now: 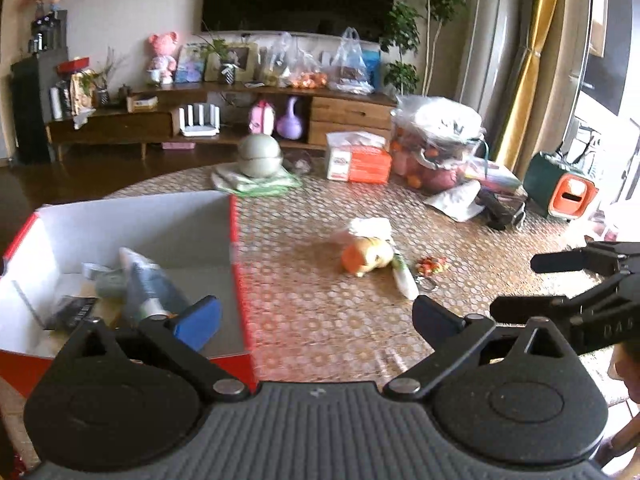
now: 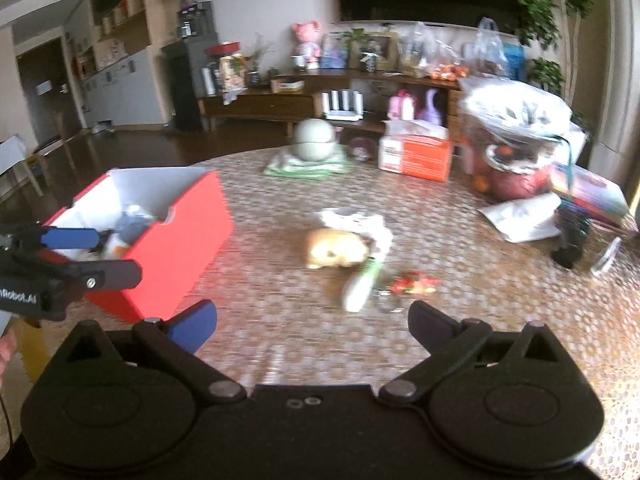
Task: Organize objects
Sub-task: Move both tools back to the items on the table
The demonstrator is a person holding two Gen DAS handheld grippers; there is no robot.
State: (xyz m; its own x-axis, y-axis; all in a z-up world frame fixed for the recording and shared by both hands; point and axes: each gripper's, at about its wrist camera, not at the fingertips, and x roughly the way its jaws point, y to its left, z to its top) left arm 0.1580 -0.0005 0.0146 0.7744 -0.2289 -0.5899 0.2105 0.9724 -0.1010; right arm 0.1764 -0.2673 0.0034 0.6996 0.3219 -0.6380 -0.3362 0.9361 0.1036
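A red box with a white inside stands at the left of the table and holds a blue-grey tube and other small items; it also shows in the right wrist view. My left gripper is open and empty at the box's right front corner. My right gripper is open and empty, short of the loose objects. Mid-table lie a yellow-orange plush toy, a white tube, a red keychain and crumpled white paper. The plush toy shows in the left wrist view too.
At the table's far side stand a green round pot on a cloth, an orange-white tissue box, a bag of fruit, books and a black object. A wooden cabinet lines the back wall.
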